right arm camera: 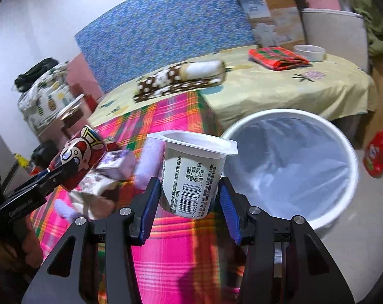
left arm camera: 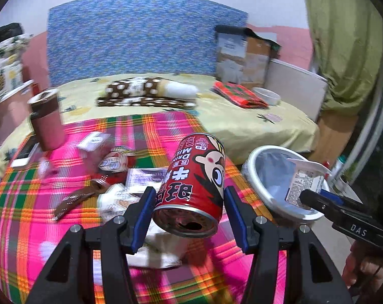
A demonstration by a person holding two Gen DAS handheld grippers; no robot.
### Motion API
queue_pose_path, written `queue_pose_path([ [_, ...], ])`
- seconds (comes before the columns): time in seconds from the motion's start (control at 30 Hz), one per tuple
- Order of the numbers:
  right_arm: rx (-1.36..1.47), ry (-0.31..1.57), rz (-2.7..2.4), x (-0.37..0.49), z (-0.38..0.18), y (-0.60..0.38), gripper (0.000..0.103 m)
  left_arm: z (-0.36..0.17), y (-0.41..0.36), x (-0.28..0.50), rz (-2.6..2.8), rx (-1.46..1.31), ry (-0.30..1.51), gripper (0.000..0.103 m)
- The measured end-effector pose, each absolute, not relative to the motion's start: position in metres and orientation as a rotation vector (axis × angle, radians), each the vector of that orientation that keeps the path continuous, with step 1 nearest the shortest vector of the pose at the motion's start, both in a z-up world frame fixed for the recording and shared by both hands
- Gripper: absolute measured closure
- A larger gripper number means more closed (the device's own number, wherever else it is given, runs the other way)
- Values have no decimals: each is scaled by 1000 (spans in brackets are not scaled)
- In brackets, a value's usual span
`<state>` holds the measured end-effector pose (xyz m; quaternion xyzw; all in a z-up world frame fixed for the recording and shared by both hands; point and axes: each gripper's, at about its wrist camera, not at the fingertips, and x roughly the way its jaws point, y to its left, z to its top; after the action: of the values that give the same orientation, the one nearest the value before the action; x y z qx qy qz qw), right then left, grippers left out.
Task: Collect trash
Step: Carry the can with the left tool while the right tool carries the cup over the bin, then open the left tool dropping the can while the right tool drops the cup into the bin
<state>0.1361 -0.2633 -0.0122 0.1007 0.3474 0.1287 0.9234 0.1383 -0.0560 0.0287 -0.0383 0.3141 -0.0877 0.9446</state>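
Observation:
My left gripper [left arm camera: 189, 197] is shut on a red drink can [left arm camera: 195, 177] with a cartoon face, lifted above the pink plaid cloth [left arm camera: 52, 228] and tilted, its opened top toward the camera. The same can [right arm camera: 77, 157] shows at the left of the right wrist view. My right gripper [right arm camera: 189, 192] is shut on a white yogurt cup [right arm camera: 191, 172], upright, barcode facing me. That cup [left arm camera: 305, 182] hangs over the rim of the white bin [left arm camera: 265, 190]. The bin [right arm camera: 343, 202], lined with a clear bag, stands on the floor just right of the plaid cloth.
More litter lies on the cloth: a brown wrapper [left arm camera: 75, 200], crumpled white paper [left arm camera: 161, 248], a small carton [right arm camera: 118, 164], a brown paper cup [left arm camera: 47, 124]. Behind are a yellow bedsheet [left arm camera: 242, 121], a spotted roll [left arm camera: 151, 90], a folded red cloth [right arm camera: 277, 58] and a red bottle [right arm camera: 379, 152].

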Motion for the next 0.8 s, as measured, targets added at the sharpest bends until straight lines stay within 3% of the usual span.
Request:
queue_pose_path([
  [0.37,216,748,151,141,-25,-308,54,13,-142,165,-360,-13,702,46],
  [0.8,215,828,109,150,-41,-339,53,-10,-193,191,-460,29,779,45],
])
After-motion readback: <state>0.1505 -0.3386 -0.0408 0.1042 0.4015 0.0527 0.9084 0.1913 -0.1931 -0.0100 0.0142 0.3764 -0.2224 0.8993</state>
